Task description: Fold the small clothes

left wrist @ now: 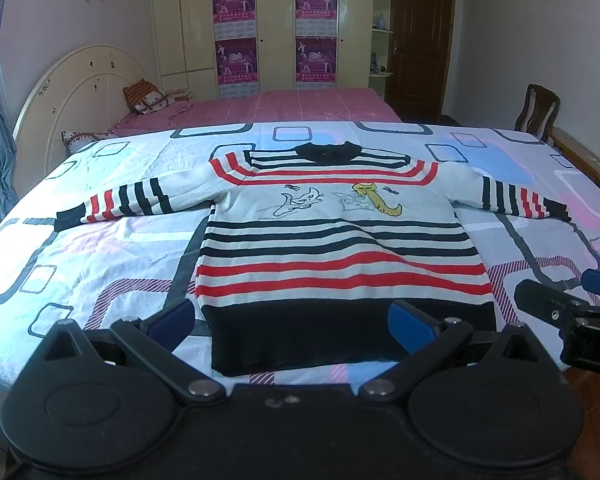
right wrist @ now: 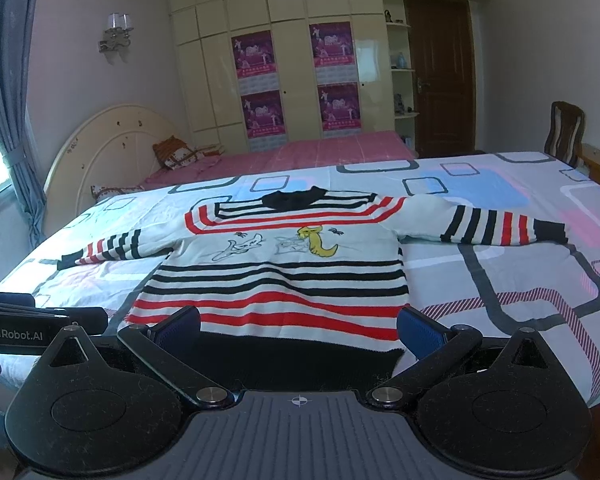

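Left gripper: spread wide, nothing between the blue pads, hovering just short of the black hem at the near edge of the bed.
Right gripper: likewise released and holding nothing; its fingers frame the hem from slightly further right. In the left wrist view it pokes in at the right edge, just beside the left one.
Sweater: a small striped knit, white with black and red bands, a black collar and cartoon figures on the chest. It lies face up and flat on the patterned bedsheet, collar away from the grippers, hem nearest them.
Sleeves: left sleeve and right sleeve both stretched straight out to the sides, resting on the sheet.
Done so far: as far as I can see, only the laying out; the body is smooth and no fold shows anywhere.
Left to do: by my reckoning everything, meaning sleeves brought in over the body, then the body folded over.
Background: a second bed with a pink cover beyond, well apart from the work.
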Tool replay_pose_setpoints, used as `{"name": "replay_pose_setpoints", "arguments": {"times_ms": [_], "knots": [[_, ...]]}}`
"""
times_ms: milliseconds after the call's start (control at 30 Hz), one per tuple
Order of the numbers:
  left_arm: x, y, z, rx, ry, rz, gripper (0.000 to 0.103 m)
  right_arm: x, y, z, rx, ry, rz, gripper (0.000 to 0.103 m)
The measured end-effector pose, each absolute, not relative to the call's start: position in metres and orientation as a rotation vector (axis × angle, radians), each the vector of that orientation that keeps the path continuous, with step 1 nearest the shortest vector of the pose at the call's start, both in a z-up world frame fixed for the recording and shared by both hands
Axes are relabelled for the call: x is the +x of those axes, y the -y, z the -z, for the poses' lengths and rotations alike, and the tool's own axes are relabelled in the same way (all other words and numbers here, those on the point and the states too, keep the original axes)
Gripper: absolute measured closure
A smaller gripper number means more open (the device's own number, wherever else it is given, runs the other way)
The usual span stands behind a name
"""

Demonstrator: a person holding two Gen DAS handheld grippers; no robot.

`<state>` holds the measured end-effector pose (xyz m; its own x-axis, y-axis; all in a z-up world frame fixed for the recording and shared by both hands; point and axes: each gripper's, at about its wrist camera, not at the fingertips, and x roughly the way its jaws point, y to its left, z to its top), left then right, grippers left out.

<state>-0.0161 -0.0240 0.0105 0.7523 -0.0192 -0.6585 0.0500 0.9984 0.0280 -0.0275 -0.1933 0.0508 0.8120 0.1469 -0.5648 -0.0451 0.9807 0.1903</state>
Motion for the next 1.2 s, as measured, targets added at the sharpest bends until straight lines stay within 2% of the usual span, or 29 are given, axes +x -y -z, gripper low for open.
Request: {"name": "replay_pose_setpoints", "arguments": {"times_ms": [1200], "knots": [[0.011,0.025,-0.002,0.042,-0.745,0.011,0.000,-0.004,0.208,-0.038,0.180,-0.630,-0.097,0.000]]}}
